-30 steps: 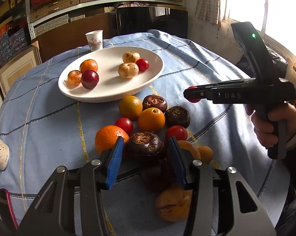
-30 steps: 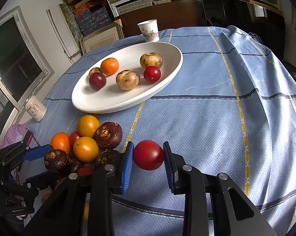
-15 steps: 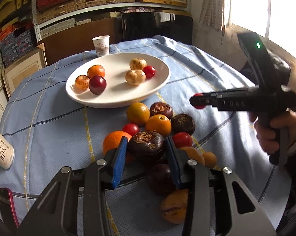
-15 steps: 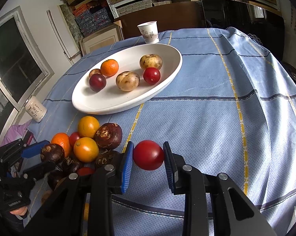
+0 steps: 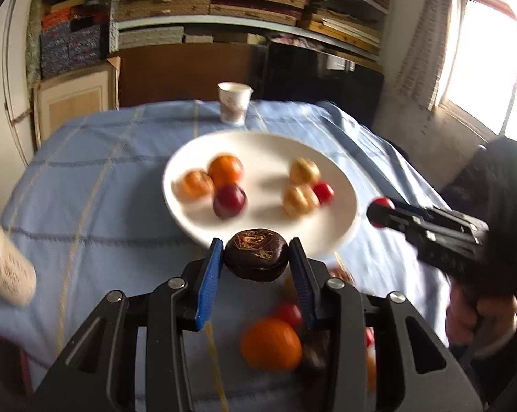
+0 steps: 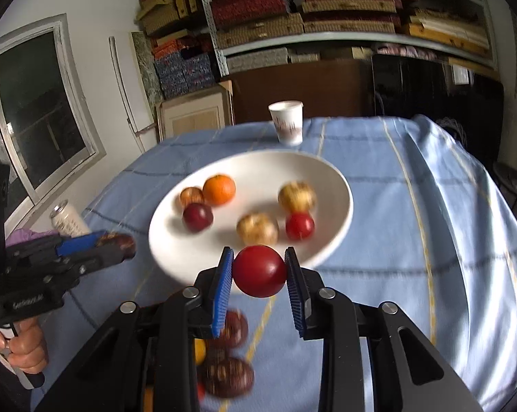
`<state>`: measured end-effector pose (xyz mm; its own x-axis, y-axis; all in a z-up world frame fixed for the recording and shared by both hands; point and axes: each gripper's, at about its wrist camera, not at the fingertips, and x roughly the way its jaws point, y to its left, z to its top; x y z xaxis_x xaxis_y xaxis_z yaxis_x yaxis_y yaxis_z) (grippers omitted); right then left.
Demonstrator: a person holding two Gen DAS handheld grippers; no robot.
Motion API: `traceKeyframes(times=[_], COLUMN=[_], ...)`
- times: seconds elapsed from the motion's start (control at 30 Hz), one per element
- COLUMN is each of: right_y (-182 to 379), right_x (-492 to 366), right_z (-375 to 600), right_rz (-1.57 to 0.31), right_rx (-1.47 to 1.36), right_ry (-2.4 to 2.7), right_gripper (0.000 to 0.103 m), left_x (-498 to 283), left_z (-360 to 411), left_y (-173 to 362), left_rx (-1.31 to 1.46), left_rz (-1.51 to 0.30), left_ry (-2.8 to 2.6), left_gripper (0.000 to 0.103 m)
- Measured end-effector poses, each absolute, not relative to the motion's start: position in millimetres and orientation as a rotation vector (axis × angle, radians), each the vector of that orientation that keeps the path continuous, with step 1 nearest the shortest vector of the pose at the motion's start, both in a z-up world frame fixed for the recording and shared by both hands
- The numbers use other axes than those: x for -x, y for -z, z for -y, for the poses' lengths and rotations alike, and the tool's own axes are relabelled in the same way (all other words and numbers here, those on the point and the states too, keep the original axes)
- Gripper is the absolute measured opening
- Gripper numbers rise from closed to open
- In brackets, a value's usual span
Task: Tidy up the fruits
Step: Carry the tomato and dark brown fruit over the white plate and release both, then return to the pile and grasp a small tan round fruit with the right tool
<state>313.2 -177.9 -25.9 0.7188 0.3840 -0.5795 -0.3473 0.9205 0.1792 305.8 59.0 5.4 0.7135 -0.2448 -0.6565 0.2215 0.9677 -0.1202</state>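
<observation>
Since a second ago the left tongs have lifted the dark brown fruit out of the pile on the bench, and it now hangs in the lower middle of the left wrist frame, in front of the near rim of the white plate. Both blue pads pinch this fruit from its sides. The right tongs have risen too and grip a red fruit in the lower middle of the right wrist frame, again just before the plate's near rim. On the plate lie six fruits: an orange one, a paler orange one, a dark red one, two tan ones and a small red one. The rest of the pile, among them a large orange fruit, sits blurred at the bottom of the left frame beneath the tongs. A paper cup stands beyond the plate, upper middle. A pale can lies at the left edge.
</observation>
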Motion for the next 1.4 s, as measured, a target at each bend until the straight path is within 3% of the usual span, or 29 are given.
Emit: traceKeyframes(times=[0.4, 0.43, 0.5, 0.63, 0.7, 1.1, 1.4], right_y=[48, 49, 46, 30, 24, 51, 65], right_x=[-362, -363, -359, -336, -322, -230, -183], right_z=[155, 154, 154, 161, 165, 180, 161], right_rz=[-0.741, -0.743, -0.732, -0.678, -0.655, -0.741, -0.789], right_rx=[-0.051, -0.050, -0.056, -0.056, -0.053, 0.018, 0.255], right_ry=[-0.398, -0.404, -0.408, -0.440, -0.459, -0.633, -0.759], right_gripper=[0.032, 0.032, 0.046, 0.047, 0.047, 0.047, 0.049], left_x=[-373, -374, -372, -346, -331, -234, -159], left_z=[-50, -50, -54, -67, -74, -101, -78], left_y=[23, 26, 23, 3, -4, 23, 39], left_rx=[0.027, 0.025, 0.043, 0.054, 0.072, 0.114, 0.026], left_rz=[-0.824, -0.836, -0.822, -0.746, -0.716, -0.779, -0.816], left_ry=[0.232, 0.218, 0.183, 0.150, 0.134, 0.173, 0.193], left_gripper=[0.039, 0.043, 0.060, 0.081, 0.086, 0.092, 0.093])
